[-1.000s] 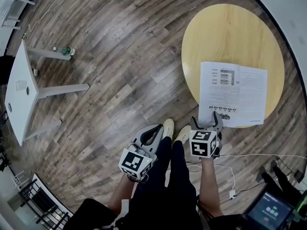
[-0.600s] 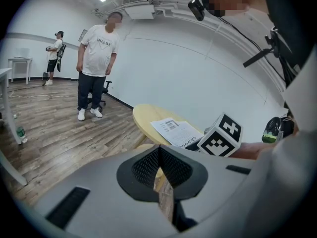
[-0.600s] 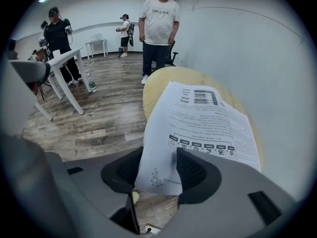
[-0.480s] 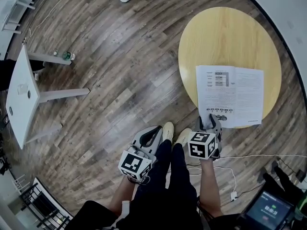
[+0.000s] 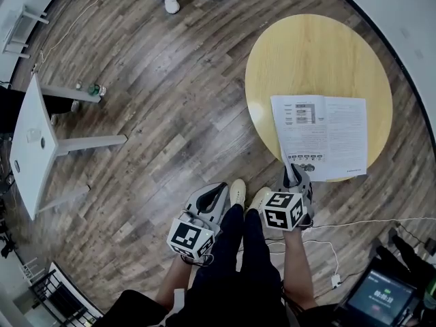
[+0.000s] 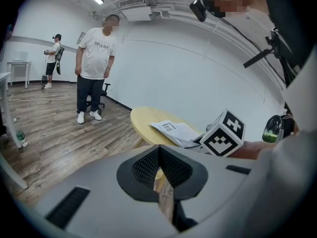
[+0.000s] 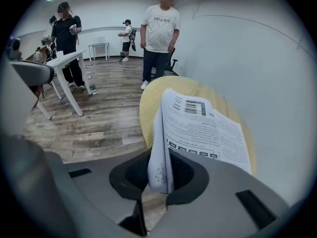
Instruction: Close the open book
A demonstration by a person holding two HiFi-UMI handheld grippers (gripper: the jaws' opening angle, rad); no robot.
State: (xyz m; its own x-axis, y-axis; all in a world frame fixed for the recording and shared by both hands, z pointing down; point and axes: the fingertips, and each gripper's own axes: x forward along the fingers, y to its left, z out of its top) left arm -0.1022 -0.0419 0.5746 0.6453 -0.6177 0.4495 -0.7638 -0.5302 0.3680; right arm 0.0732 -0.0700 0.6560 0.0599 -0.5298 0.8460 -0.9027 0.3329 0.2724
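Observation:
An open book [image 5: 320, 136] with white printed pages lies on the near side of a round yellow table [image 5: 313, 53]. My right gripper [image 5: 294, 172] is at the book's near left corner. Its jaws have just been closing, and the left page's corner [image 7: 159, 167] now stands upright, pinched between them, in the right gripper view [image 7: 161, 182]. My left gripper [image 5: 216, 193] hangs over the floor left of the table, shut and empty; through its own view [image 6: 161, 175] I see the book [image 6: 173, 130] and the right gripper's marker cube [image 6: 224, 133].
A white table [image 5: 30, 138] stands at the far left with a bottle [image 5: 94, 88] on the floor by its leg. A person [image 7: 159, 38] stands beyond the round table, two others farther back. A cable [image 5: 354, 222] and a monitor [image 5: 381, 295] lie at the lower right.
The right gripper's jaws have closed on the book's near left page corner and raised it slightly. The left gripper has stayed where it was.

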